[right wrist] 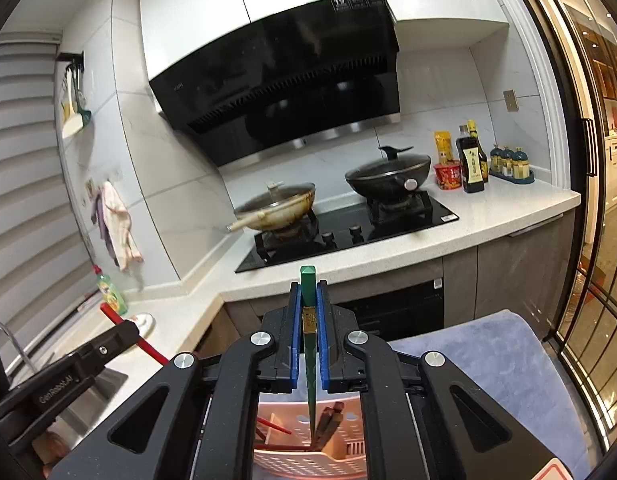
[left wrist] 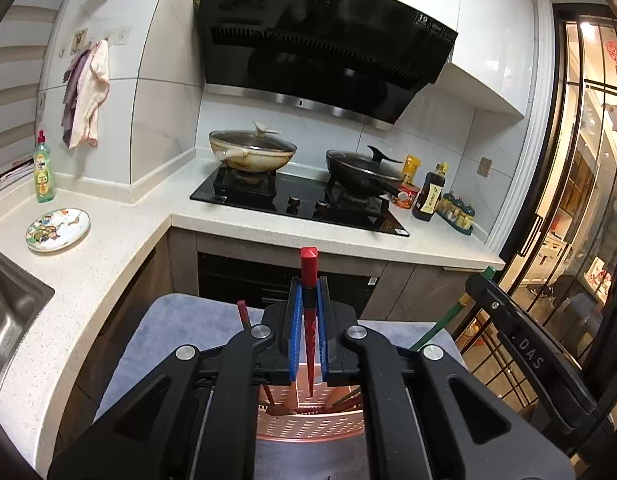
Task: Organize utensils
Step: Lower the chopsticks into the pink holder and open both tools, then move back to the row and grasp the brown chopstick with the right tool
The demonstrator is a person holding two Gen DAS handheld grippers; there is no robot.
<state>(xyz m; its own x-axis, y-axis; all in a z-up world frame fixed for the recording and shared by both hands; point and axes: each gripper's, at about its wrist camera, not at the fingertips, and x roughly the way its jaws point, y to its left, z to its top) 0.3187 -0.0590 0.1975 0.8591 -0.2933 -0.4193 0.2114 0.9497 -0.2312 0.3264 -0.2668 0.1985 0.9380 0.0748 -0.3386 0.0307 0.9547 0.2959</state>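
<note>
Left wrist view: a red chopstick [left wrist: 309,280] is being clamped upright by the left gripper [left wrist: 308,304], directly over the pink basket [left wrist: 308,420]; a green chopstick [right wrist: 308,292] is being clamped likewise by the right gripper [right wrist: 308,312].

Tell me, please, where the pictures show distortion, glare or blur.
Left wrist view: fisheye bends the countertop edge and doorframe; bright warm glare behind the glass door. Right wrist view: same bending, the light wok looks slightly smeared, and the range hood reflects soft highlights.

Cool, even light fills the kitchen; warm orange glow spills through the black-framed glass door [left wrist: 580,200]. Fisheye bends edges, corners go black, the glossy black range hood [right wrist: 276,80] shows soft reflections.
</note>
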